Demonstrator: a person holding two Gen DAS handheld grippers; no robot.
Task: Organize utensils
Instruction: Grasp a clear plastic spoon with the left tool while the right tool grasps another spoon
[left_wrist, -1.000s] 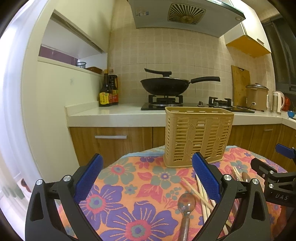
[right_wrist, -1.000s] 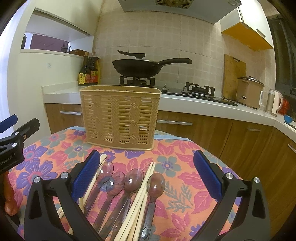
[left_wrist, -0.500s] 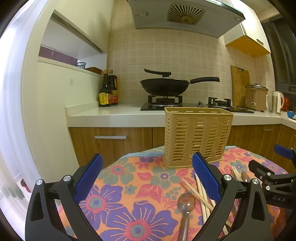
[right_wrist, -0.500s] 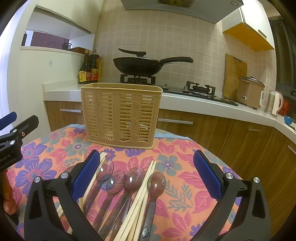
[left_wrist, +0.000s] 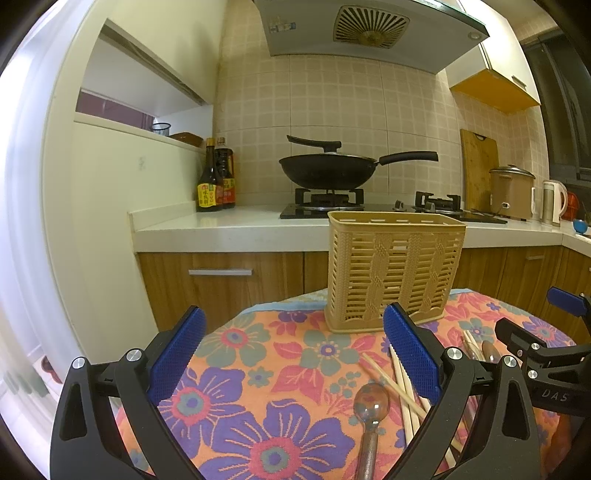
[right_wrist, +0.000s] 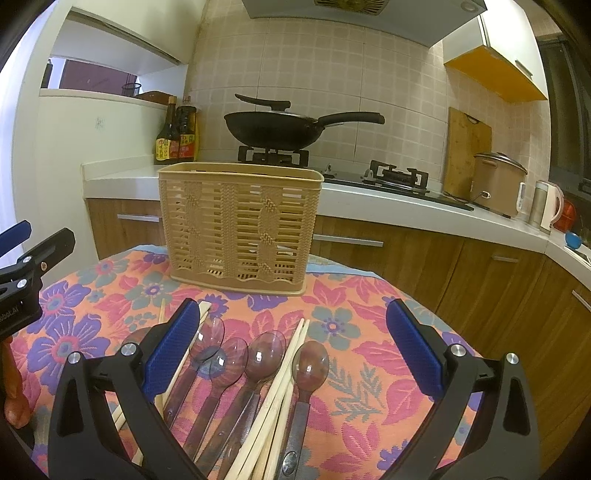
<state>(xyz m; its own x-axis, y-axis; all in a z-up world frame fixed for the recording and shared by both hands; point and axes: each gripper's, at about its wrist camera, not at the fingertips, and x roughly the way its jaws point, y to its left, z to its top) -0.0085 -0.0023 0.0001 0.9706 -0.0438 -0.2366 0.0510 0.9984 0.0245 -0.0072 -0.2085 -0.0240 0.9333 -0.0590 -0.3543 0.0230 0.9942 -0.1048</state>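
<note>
The basket (right_wrist: 239, 232) stands at the far edge of the tabletop (right_wrist: 373, 354). Spoons (right_wrist: 264, 352) and chopsticks (right_wrist: 284, 365) crowd the near middle; bare cloth lies right.

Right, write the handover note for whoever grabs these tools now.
Left tool: open, holding nothing, over the flowered tablecloth.
Right tool: open, holding nothing, above the utensils.
Spoons and chopsticks lie loose on the cloth, in front of the tan utensil basket, which stands upright.
Done: nothing visibly sorted; no utensils show through the basket slats.
Left: pick up every spoon and chopstick and stand them in the basket.
</note>
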